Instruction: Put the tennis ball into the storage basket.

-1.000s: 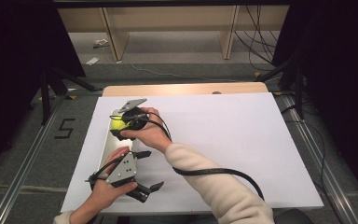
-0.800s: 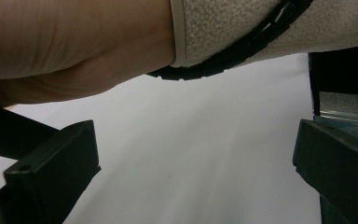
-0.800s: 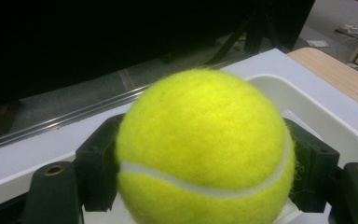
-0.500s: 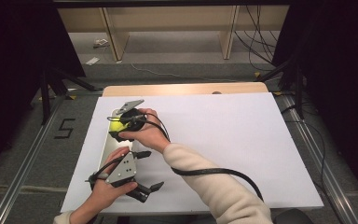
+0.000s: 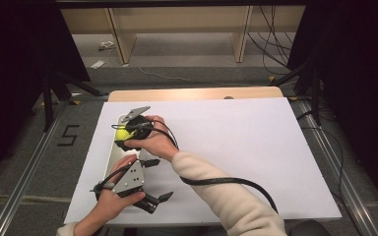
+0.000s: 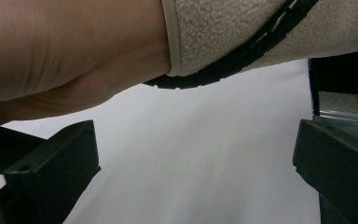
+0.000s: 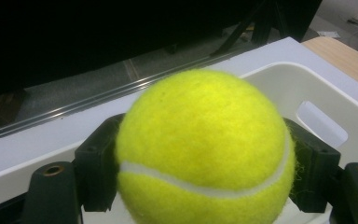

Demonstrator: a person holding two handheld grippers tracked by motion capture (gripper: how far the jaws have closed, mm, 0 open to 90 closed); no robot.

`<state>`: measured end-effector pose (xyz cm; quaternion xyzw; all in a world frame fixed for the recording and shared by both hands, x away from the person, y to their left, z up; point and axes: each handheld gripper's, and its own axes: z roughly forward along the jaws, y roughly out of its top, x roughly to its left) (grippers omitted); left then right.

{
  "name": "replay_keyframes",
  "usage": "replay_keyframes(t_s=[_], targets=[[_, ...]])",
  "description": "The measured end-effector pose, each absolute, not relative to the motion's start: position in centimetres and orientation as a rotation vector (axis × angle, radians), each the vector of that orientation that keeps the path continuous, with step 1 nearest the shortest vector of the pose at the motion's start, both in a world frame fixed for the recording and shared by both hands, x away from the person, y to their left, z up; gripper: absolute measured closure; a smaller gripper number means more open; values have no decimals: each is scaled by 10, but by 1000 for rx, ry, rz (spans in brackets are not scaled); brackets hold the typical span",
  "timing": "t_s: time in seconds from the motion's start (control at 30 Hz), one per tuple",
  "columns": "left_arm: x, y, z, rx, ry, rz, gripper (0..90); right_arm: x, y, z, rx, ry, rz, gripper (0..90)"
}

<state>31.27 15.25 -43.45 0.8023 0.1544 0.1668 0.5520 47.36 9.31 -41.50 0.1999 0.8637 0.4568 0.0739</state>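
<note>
A yellow tennis ball (image 7: 205, 149) sits between the black pads (image 7: 313, 163) of my right gripper (image 7: 205, 175), which is shut on it. In the high view the ball (image 5: 122, 133) and my right gripper (image 5: 126, 134) hang over the far end of a narrow white bin (image 5: 113, 160) at the table's left side. The bin's wall with a handle slot (image 7: 279, 88) lies just beyond the ball. My left gripper (image 5: 158, 201) rests near the front edge, jaws wide apart and open, pointing right. Between its jaws (image 6: 196, 172) only white tabletop shows.
The white table sheet (image 5: 236, 147) stretches to the right with free room. The right forearm in a cream sleeve (image 5: 226, 189) and its black cable (image 6: 242, 60) cross above my left gripper. Beyond the table lie a wooden strip (image 5: 197, 93) and grey floor.
</note>
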Motion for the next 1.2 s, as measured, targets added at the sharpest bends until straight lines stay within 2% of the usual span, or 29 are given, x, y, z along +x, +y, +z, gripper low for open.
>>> replay_keyframes(t_s=[0.7, 0.97, 1.2], targets=[[313, 152, -434, 1900, 363, 393, 0, 470, 96, -419, 605, 2616, 1335, 252], [312, 152, -434, 1902, 360, 392, 0, 470, 97, -415, 593, 2590, 1348, 169], [313, 152, -434, 1902, 361, 392, 0, 471, 93, -414, 602, 2577, 1352, 160]])
